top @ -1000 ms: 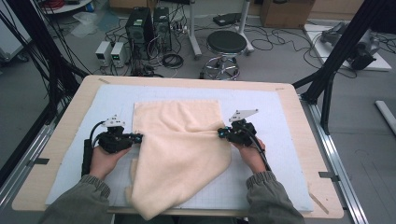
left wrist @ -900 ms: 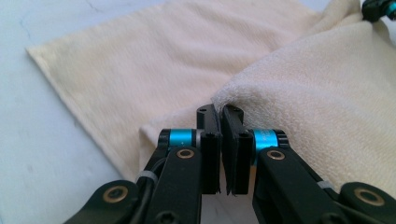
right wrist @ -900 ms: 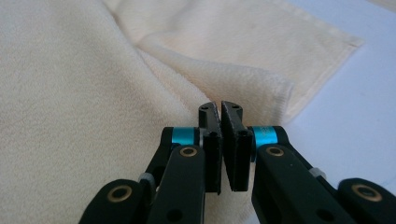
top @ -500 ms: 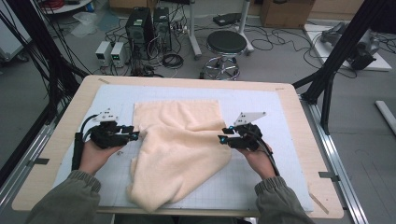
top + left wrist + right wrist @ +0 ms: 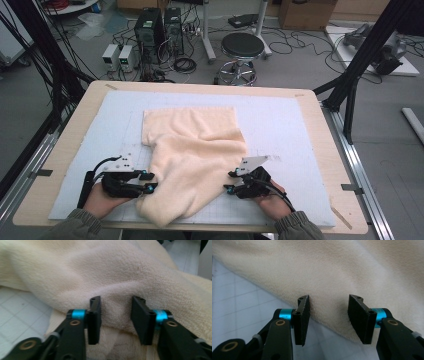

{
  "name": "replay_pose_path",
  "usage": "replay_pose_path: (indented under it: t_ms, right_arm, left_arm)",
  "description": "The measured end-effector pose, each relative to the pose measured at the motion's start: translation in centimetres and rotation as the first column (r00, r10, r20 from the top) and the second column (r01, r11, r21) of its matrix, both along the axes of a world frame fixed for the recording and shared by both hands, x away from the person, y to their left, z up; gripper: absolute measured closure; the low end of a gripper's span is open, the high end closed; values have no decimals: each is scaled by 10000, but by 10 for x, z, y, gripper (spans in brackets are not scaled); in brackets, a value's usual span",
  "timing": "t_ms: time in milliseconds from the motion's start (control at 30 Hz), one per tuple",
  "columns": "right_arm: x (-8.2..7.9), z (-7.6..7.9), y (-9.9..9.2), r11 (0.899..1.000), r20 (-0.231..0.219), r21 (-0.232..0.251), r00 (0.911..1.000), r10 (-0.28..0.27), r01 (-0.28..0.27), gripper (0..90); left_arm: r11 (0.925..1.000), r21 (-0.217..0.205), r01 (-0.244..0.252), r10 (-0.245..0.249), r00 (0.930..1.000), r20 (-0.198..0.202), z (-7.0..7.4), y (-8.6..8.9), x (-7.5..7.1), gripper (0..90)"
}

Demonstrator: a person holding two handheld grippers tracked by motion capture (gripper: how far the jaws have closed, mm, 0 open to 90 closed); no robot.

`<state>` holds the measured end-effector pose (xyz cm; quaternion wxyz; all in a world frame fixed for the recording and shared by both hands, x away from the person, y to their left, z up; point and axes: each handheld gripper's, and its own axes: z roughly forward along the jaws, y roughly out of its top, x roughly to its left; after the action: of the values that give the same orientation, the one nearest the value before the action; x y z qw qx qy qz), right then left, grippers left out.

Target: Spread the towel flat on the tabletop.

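Your left claw [image 5: 150, 182] and right claw [image 5: 229, 182] are both black-bodied tools, each topped with a pale grey three-cornered plate dotted with small dark screws, and a black cable loops off the back of each. Seen close, each one carries two flat black rectangular pads [image 5: 94, 319] with small screw holes, fixed by bright blue collars to black links with brass-coloured pivot pins. Your sleeves [image 5: 70, 228] are a muted grey-green with ribbed cuffs.

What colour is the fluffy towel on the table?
The towel is pale cream-yellow, plain with no pattern; the high view shows it best.
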<state>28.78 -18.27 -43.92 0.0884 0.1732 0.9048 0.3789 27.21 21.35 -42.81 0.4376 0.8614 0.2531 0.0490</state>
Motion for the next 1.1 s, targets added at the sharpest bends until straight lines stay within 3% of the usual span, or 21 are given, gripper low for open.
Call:
replay_pose_path:
  t_ms: [33,100,167,267,367,467,533,600,667,733,767,833,900,933,1000,1100]
  right_arm:
    - [1,0,2,10000,74,-22,10000,34,-34,556]
    - [6,1,2,9998,-82,48,9998,191,-190,737]
    - [10,2,3,9995,-268,44,9992,313,-312,812]
    - [8,14,2,9987,-136,74,9986,512,-511,822]
    - [-1,37,-7,9969,296,530,9979,571,-586,821]
    - [-8,64,-20,9944,764,954,9963,387,-459,820]
    - [-8,81,-26,9923,1123,1212,9936,129,-266,819]
    - [0,92,-26,9921,1352,1255,9908,-109,-62,818]
    - [16,96,-21,9915,1282,1294,9912,-334,167,816]
    - [40,94,-15,9920,1219,1089,9895,-771,639,815]
    - [54,89,-13,9886,971,1141,9892,-1099,986,815]
    - [83,76,-12,9787,543,998,9811,-1855,1796,804]
    - [108,59,-13,9629,-152,854,9667,-2555,2559,766]
    - [116,52,-13,9556,-313,700,9582,-2845,2861,730]
    - [122,44,-16,9528,-541,678,9547,-2928,2960,664]
    - [110,51,-20,9590,-221,1034,9645,-2630,2639,634]
  left_arm:
    - [10000,64,-67,67,10000,29,-1,-3,1,725]
    - [9998,117,-132,131,9999,65,0,-6,3,827]
    - [9996,113,-248,245,9994,261,5,-7,3,855]
    - [9971,-432,-628,652,9962,577,20,-1,-1,862]
    - [9894,-1119,-921,1023,9907,893,44,9,-9,863]
    - [9864,-1273,-1044,1202,9850,1240,62,15,-11,863]
    - [9838,-1265,-1271,1452,9785,1466,70,16,-5,863]
    - [9742,-1563,-1628,1858,9717,1458,72,16,8,862]
    - [9672,-1485,-2061,2279,9621,1495,71,13,27,862]
    - [9524,-1461,-2676,2880,9469,1432,65,9,50,861]
    - [9454,-1269,-3001,3164,9387,1369,61,8,62,861]
    - [9182,-1254,-3757,3883,9163,984,50,8,85,849]
    - [8934,-966,-4387,4466,8906,856,41,9,100,765]
    - [8913,-937,-4436,4505,8898,727,39,11,103,704]
    - [9019,-1032,-4194,4268,9022,630,39,15,100,676]
    - [9237,-1158,-3653,3758,9225,879,47,20,85,616]
